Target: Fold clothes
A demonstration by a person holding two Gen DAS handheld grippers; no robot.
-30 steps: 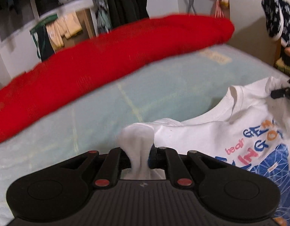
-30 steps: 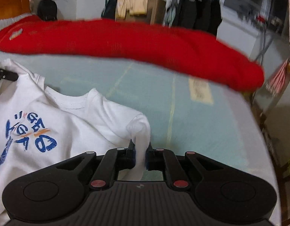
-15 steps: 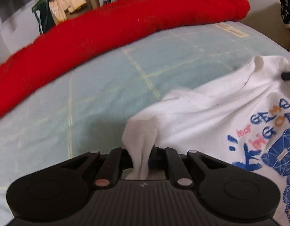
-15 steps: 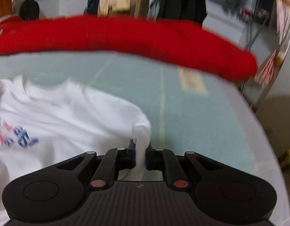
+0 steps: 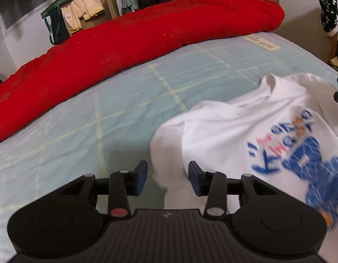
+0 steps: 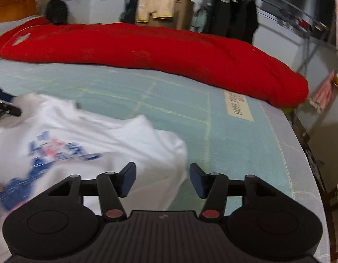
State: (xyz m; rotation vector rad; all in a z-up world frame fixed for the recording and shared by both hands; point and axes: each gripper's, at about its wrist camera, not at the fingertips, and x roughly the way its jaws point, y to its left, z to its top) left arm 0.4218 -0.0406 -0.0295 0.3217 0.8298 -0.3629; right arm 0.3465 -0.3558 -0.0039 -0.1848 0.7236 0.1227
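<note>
- Left wrist view: the left tool (image 5: 167,180) gapes wide and grips nothing, with the sleeve of the white T-shirt (image 5: 245,131) lying loose between its jaws, print up on the bed (image 5: 125,109), apparently spread out for folding.
- Right wrist view: the right tool (image 6: 162,180) is equally wide and empty above the other sleeve; the red duvet (image 6: 147,50) lies well apart, keeping room.

Soft, even indoor light with no glare and only a faint shadow under the shirt (image 5: 245,131); its print smears with motion blur in both views, the red quilt (image 6: 147,50) is softer in the right view, and fisheye bends the edges.
</note>
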